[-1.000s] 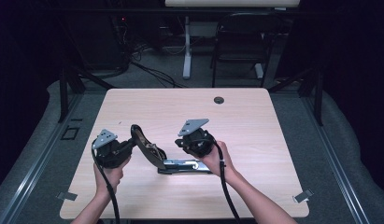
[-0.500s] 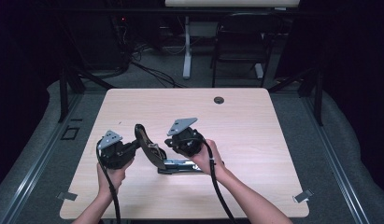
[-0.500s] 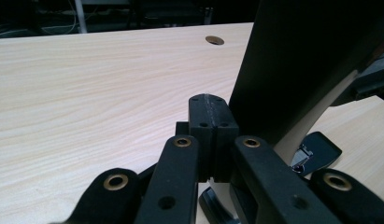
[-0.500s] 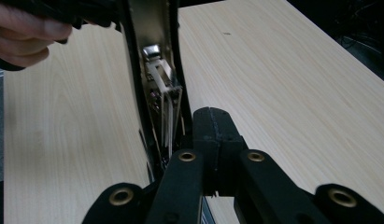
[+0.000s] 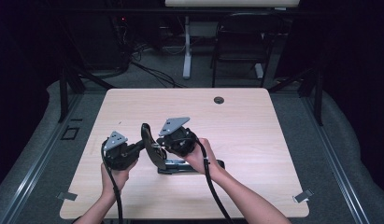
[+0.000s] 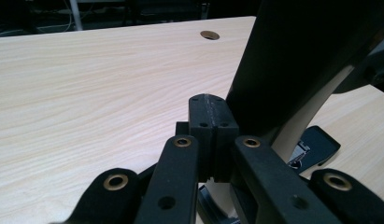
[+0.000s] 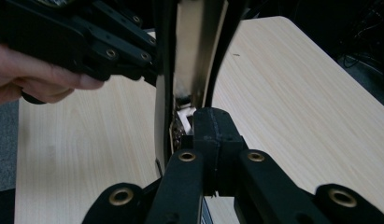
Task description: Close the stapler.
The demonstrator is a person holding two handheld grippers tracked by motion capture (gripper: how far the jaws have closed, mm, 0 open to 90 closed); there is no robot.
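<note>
Two hand-held grippers (image 5: pixel 142 148), one black stapler (image 5: pixel 189 165), one table (image 5: pixel 255 135)

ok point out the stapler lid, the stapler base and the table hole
stapler lid (image 5: pixel 150 145), high view, on the raised black arm between the two grippers
stapler base (image 5: pixel 189 166), high view, on the flat part lying on the table
table hole (image 6: pixel 209 35), left gripper view, on the round opening near the far edge

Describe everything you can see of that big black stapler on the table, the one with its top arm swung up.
The stapler is long, black and silver, apparently metal with dark casing. Its base lies flat near the front edge of the wooden table, and its top arm stands swung open, tilted up to the left. The right gripper view shows a pale metal channel inside that arm. The left gripper and right gripper, jaws shut, meet the arm from opposite sides.
</note>
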